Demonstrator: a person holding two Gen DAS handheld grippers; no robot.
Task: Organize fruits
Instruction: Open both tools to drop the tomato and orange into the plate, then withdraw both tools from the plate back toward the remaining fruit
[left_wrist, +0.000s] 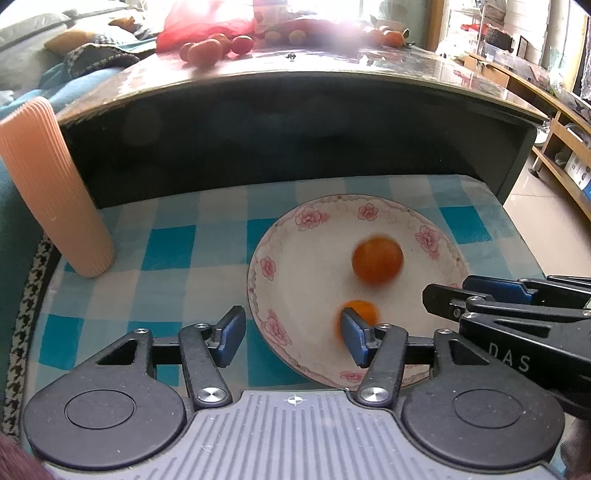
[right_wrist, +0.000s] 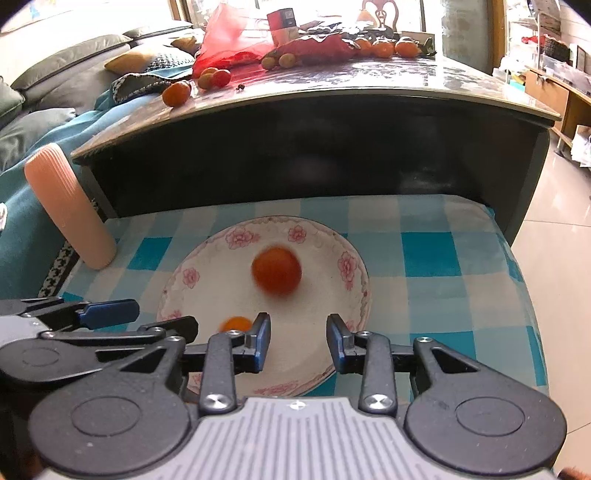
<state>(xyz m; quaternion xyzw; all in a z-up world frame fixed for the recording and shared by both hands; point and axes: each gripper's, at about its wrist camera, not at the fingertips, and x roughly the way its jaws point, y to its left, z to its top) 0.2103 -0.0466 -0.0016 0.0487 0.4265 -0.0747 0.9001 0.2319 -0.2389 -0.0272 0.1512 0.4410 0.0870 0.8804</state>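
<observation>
A white plate with pink flowers (left_wrist: 306, 221) (right_wrist: 207, 254) sits on a blue checked cloth. An orange fruit (left_wrist: 376, 260) (right_wrist: 276, 271), blurred by motion, lies in it, and a smaller orange fruit (left_wrist: 364, 310) (right_wrist: 236, 323) lies near the plate's near edge. My left gripper (left_wrist: 293, 334) is open and empty over the plate's left rim. My right gripper (right_wrist: 298, 341) is open and empty above the plate's near side; it shows in the left wrist view (left_wrist: 439, 297). The left gripper shows in the right wrist view (right_wrist: 110, 312).
A ribbed peach cylinder (left_wrist: 48, 184) (right_wrist: 70, 206) stands left of the plate. Behind is a dark table (left_wrist: 332, 74) (right_wrist: 369, 81) with several small orange fruits (left_wrist: 207, 50) (right_wrist: 177, 92) and a red bag (right_wrist: 229, 40). A sofa is at left.
</observation>
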